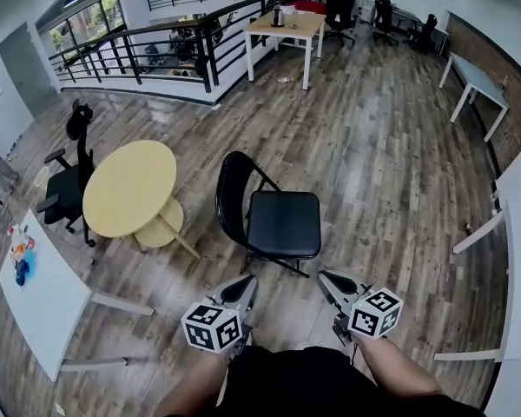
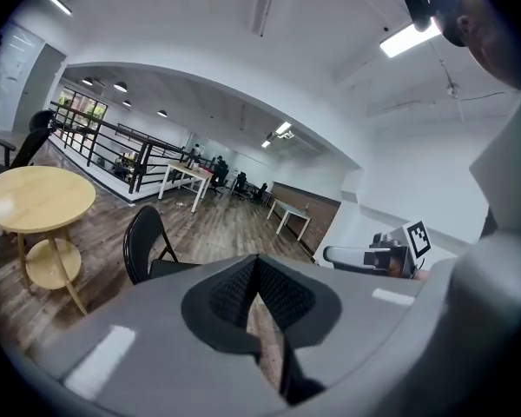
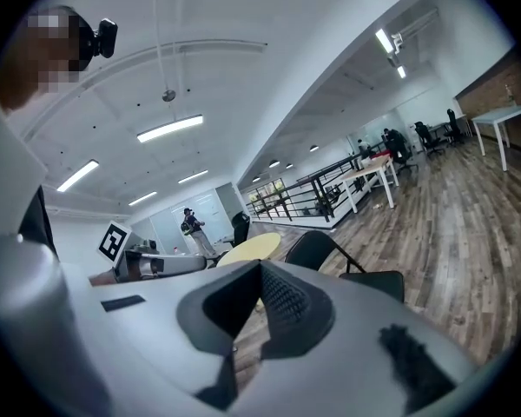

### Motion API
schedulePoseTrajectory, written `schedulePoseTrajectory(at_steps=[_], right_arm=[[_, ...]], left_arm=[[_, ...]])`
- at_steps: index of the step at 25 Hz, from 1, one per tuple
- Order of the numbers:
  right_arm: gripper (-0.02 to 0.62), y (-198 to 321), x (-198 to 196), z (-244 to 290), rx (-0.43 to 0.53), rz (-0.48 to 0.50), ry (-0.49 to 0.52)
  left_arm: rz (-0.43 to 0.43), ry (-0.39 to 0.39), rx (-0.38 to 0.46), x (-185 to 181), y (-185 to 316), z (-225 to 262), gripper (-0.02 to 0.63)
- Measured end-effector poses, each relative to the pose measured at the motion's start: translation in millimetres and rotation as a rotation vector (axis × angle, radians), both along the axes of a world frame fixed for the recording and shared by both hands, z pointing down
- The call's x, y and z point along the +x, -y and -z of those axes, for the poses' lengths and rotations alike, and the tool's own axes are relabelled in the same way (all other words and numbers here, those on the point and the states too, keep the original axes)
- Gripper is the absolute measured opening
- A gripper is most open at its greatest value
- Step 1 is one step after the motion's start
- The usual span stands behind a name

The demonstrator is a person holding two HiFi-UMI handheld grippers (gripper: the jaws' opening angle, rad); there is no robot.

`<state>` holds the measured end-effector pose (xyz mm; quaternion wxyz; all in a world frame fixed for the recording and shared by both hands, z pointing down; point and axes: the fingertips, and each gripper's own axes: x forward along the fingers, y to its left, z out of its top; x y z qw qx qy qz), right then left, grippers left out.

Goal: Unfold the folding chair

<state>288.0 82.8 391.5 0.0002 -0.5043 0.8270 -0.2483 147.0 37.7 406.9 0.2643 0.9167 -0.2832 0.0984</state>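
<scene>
A black folding chair (image 1: 273, 217) stands unfolded on the wood floor, its seat flat and its back toward the round table. It also shows in the left gripper view as the chair (image 2: 148, 246) and in the right gripper view as the chair (image 3: 347, 263). My left gripper (image 1: 244, 286) and right gripper (image 1: 326, 280) hover just short of the chair's front legs, both shut and empty, touching nothing. The left gripper (image 2: 259, 268) and right gripper (image 3: 262, 276) point toward the chair from the near side.
A round wooden table (image 1: 130, 188) stands left of the chair, with a black office chair (image 1: 68, 181) beyond it. A white table (image 1: 36, 289) lies at the near left. A black railing (image 1: 156, 46) and desks (image 1: 286, 29) are farther back.
</scene>
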Motion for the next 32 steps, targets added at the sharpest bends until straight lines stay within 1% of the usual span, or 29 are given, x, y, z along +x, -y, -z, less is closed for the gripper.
schedulePoseTrajectory(at_steps=[4,7,9,13,15,17,19,22,25,27,32], right_arm=[[0.005,-20.4,5.4,-3.1,0.008,0.032,0.023],[0.005,-22.6,5.9,-9.1,0.008,0.054,0.012],[0.005,-21.1,4.2,-12.9,-0.002,0.053,0.006],[0.005,-20.7,-0.4,-23.6,-0.036,0.014,0.019],[0.005,-18.8,-7.4,-27.6,-0.050,-0.009,0.030],[0.005,-16.0,-18.2,-26.9,-0.042,-0.020,0.022],[0.005,-9.2,-27.8,-24.0,-0.026,-0.028,0.009],[0.005,-5.5,-38.9,-24.1,-0.023,-0.045,0.005],[0.005,-0.3,-47.5,-26.7,-0.030,-0.052,-0.020],[0.005,3.4,-52.7,-28.1,-0.040,-0.055,-0.028],[0.005,2.4,-58.9,-26.1,-0.045,-0.065,-0.043]], left_arm=[[0.022,-0.002,-0.002,8.7,-21.0,-1.1,0.008],[0.051,0.004,0.006,5.7,-23.1,-1.3,0.008],[0.053,0.020,-0.001,1.8,-23.5,-4.9,0.008],[0.013,0.058,-0.001,-4.6,-20.4,-8.9,0.008],[-0.015,0.068,0.014,-11.3,-16.6,-4.1,0.008],[-0.042,0.089,0.039,-22.1,-13.2,-1.5,0.008],[-0.050,0.100,0.043,-33.7,-5.9,-3.4,0.008],[-0.063,0.089,0.026,-45.5,-2.0,-6.1,0.008],[-0.077,0.093,0.045,-53.9,5.7,-5.3,0.008],[-0.070,0.088,0.038,-61.0,11.8,-6.4,0.008],[-0.076,0.069,0.027,-65.7,14.4,-11.4,0.008]])
